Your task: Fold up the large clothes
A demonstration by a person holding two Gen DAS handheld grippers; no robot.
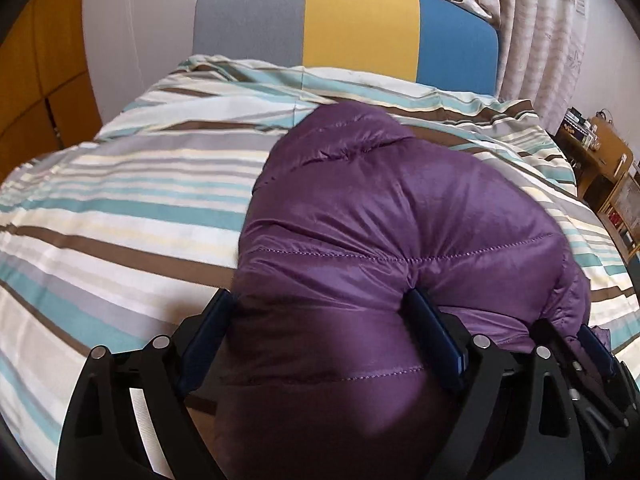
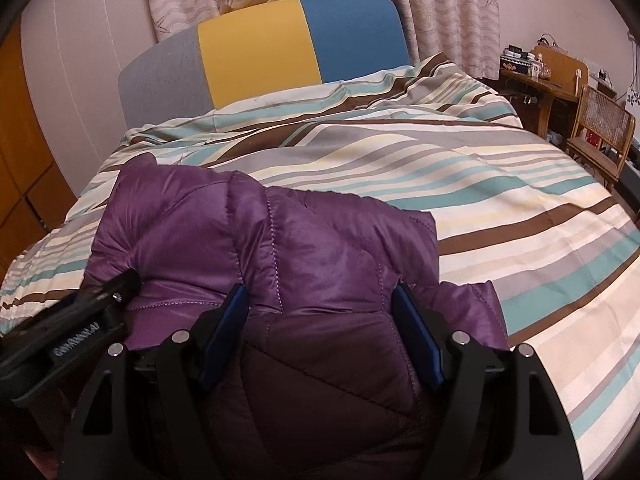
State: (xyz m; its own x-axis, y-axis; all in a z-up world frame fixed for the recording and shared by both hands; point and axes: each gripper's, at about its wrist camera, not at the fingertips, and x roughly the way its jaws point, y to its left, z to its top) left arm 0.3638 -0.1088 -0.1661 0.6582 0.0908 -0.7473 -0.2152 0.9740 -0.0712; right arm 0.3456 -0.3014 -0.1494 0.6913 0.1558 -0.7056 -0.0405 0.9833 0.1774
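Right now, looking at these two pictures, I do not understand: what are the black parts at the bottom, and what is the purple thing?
No robot here: a person holds a two-finger tool in each hand, each carrying a camera looking along its fingers. One picture comes from the left tool, the other from the right tool. The purple thing is a quilted jacket, lying on a bed with a striped cover. Jacket fabric bulges between both tools' fingers, so each seems to grip it. Behind stands a grey, yellow and blue headboard.

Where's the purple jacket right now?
The purple jacket lies on the striped duvet at the bed's near edge, bunched between the fingers of both the left gripper and right gripper.
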